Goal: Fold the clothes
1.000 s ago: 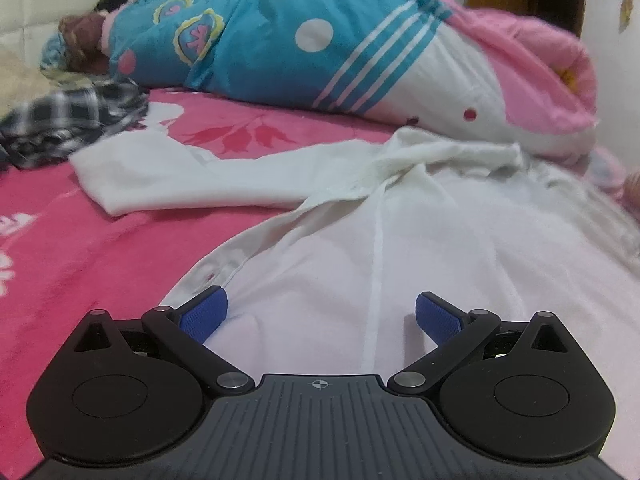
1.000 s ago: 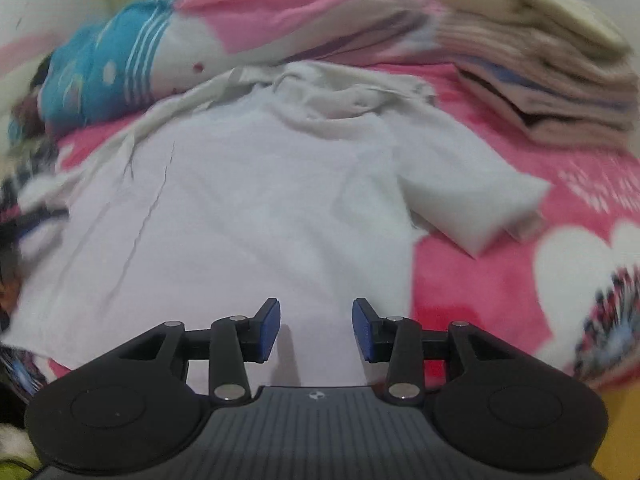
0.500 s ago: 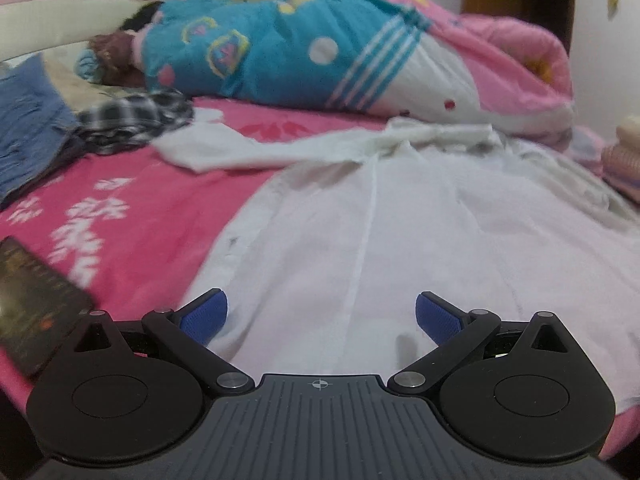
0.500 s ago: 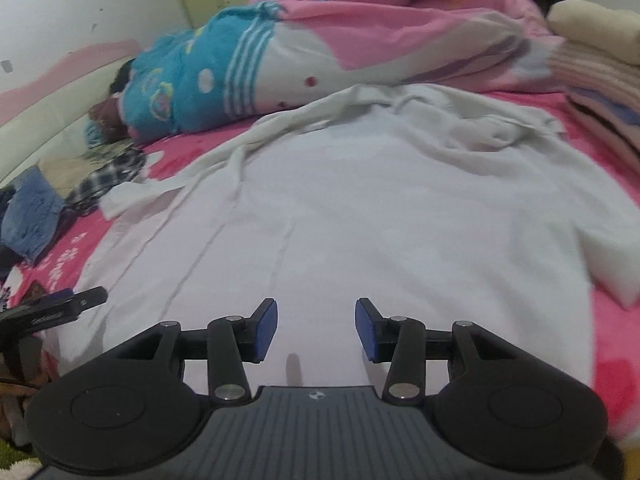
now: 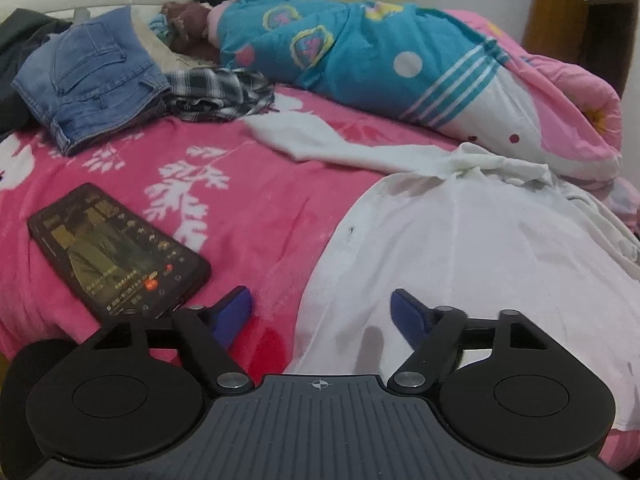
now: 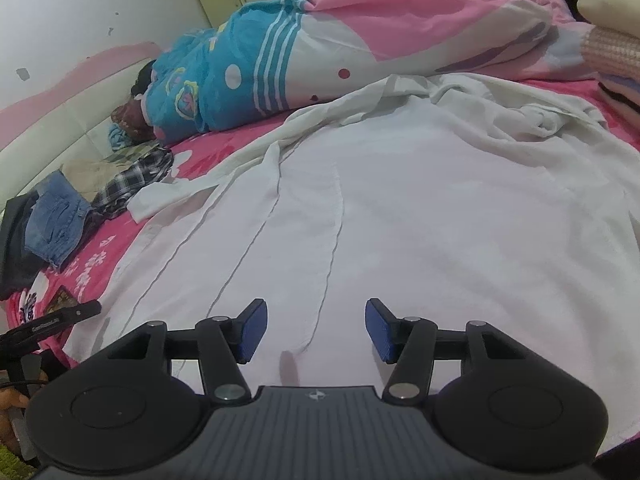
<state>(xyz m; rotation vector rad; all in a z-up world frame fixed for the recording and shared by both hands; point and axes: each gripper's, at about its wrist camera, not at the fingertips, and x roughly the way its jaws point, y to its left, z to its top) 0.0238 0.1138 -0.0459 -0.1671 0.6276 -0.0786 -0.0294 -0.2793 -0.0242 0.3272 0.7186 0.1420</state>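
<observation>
Fleecy pink blanket (image 5: 256,208) under flat white shirt (image 6: 420,216); both grippers wide apart, empty.

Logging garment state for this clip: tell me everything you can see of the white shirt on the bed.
The white shirt is thin, slightly sheer woven fabric, spread flat on the pink floral blanket, hem nearest the cameras. Long vertical seams or creases run up its body. One sleeve stretches out toward the plaid garment; the collar end lies bunched against the rolled quilt. Both hand-held grippers hover open over its hem, gripping nothing.
</observation>
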